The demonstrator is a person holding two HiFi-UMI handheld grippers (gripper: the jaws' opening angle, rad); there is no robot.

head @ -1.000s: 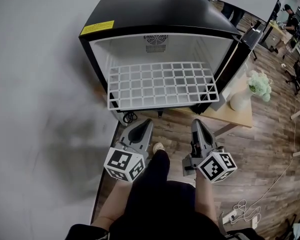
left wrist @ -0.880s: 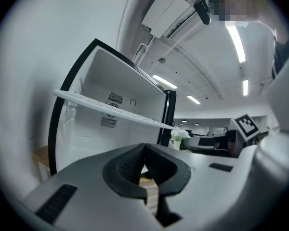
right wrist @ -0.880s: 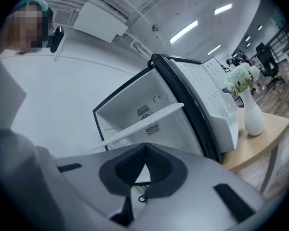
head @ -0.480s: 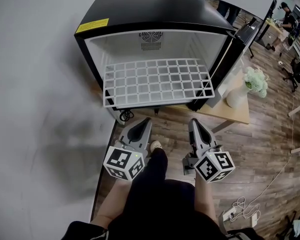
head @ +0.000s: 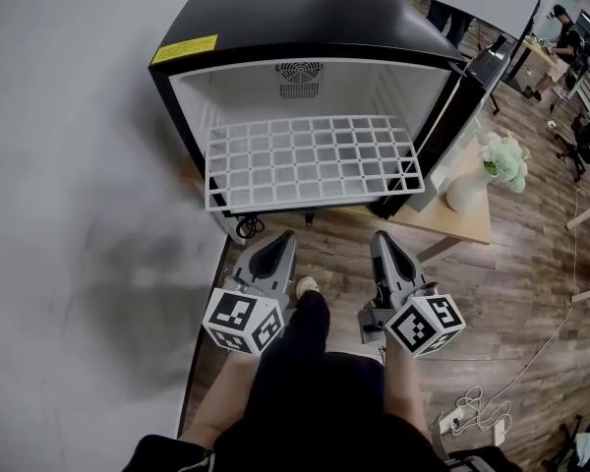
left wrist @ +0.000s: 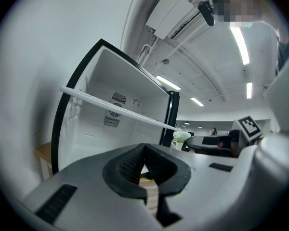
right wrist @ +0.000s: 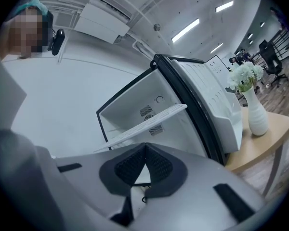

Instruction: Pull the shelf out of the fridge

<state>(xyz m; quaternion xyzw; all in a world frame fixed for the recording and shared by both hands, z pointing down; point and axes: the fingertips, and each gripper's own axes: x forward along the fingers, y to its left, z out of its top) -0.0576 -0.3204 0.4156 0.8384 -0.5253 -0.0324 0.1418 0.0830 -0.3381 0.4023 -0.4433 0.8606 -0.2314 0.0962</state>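
Looking down, we see the white wire shelf (head: 310, 160) sticking partway out of the open black fridge (head: 305, 18), its front edge past the opening. We hold the left gripper (head: 283, 237) and the right gripper (head: 382, 240) side by side in front of the fridge, both apart from the shelf. Each has its jaws pressed together, with nothing between them. A vase (head: 467, 191) stands beside the fridge.
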